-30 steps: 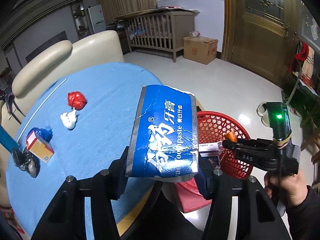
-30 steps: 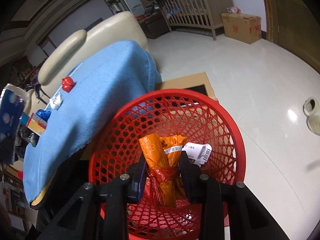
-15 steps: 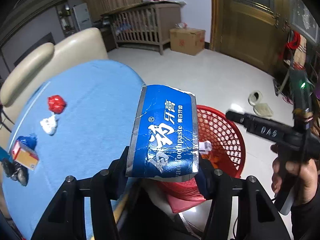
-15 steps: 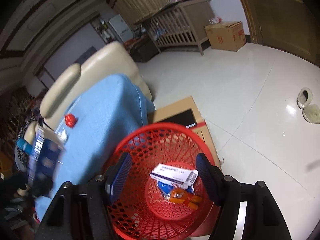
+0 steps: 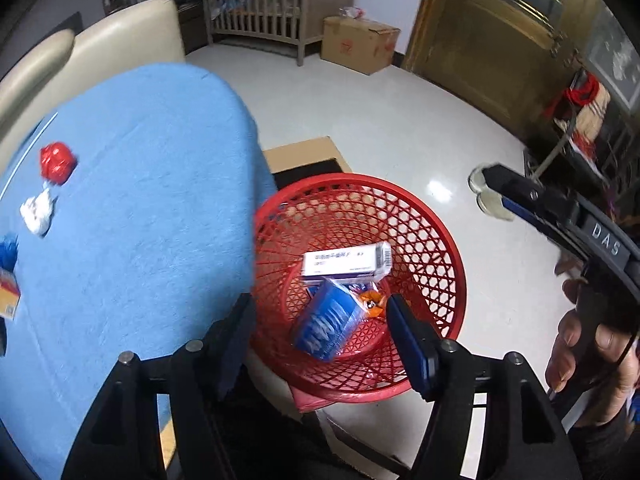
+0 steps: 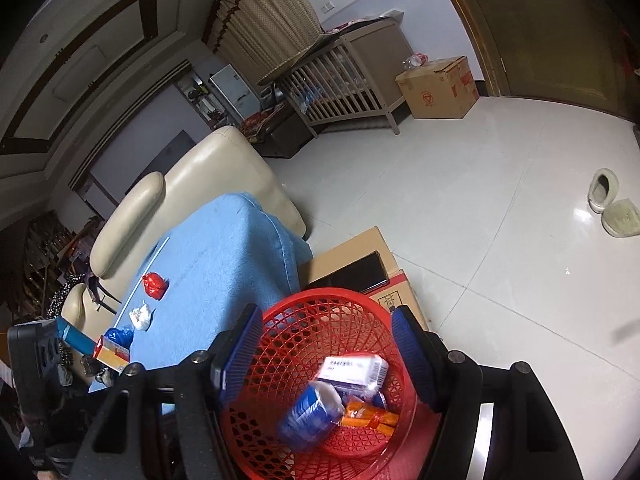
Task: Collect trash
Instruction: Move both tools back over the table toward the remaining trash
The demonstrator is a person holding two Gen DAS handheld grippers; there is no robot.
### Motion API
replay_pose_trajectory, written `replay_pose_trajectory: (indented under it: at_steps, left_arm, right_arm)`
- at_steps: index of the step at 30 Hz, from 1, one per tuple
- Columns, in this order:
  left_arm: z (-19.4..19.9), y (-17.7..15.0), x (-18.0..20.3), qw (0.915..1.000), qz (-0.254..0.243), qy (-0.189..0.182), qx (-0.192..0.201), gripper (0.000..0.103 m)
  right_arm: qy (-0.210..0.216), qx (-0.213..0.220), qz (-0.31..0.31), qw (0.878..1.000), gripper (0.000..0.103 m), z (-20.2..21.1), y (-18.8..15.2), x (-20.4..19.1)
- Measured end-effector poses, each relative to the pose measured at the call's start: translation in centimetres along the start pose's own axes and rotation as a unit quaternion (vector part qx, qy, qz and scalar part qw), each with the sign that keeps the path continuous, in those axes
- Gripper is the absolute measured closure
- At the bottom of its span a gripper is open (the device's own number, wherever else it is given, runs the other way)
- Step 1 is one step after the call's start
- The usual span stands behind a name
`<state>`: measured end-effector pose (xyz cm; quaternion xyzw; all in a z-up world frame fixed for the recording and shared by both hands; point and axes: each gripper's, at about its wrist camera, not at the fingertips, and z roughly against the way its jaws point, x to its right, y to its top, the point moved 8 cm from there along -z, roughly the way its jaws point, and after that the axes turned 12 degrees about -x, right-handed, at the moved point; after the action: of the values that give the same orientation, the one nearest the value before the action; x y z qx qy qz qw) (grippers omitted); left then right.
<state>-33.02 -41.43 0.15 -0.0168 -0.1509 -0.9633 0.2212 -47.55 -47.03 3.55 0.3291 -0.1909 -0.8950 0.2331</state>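
Observation:
A red mesh basket (image 5: pixel 432 224) (image 6: pixel 280 324) stands on the floor beside the blue-clothed table (image 5: pixel 140 200) (image 6: pixel 224 256). Inside it lie a blue toothpaste box (image 5: pixel 324 324) (image 6: pixel 308 412), a white box (image 5: pixel 344 266) (image 6: pixel 354 370) and an orange wrapper (image 5: pixel 370 302) (image 6: pixel 370 416). My left gripper (image 5: pixel 320 320) is open and empty above the basket. My right gripper (image 6: pixel 326 340) is open and empty above the basket too; it also shows at the right of the left wrist view (image 5: pixel 540 204). On the table lie a red wad (image 5: pixel 56 162) (image 6: pixel 155 285), a white wad (image 5: pixel 38 214) (image 6: pixel 141 316) and a small orange box (image 6: pixel 112 354).
A cardboard sheet (image 5: pixel 304 156) (image 6: pixel 352 252) lies under the basket. A cream sofa (image 5: pixel 100 44) (image 6: pixel 192 176) stands behind the table. A crib (image 5: pixel 272 20) and a cardboard carton (image 5: pixel 358 44) (image 6: pixel 438 88) stand at the far wall. Slippers (image 6: pixel 610 204) lie on the tiled floor.
My left gripper has opened and the blue toothpaste box has dropped into the basket. My right gripper let go of the orange wrapper earlier and has risen above the basket.

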Motion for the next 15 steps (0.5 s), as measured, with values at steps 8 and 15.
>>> replay_pose_trajectory:
  at_steps: [8, 15]
  left_arm:
    - [3.7, -3.7, -8.3, 0.9961, 0.07, 0.029, 0.044, 0.034]
    - [5.5, -10.0, -19.0, 0.9752, 0.203, 0.056, 0.069, 0.034]
  right_arm:
    - [0.015, -0.019, 0.04, 0.999, 0.032, -1.1, -0.8, -4.0]
    - [0.025, -0.065, 0.106, 0.992, 0.032, -4.1, -3.2, -10.2]
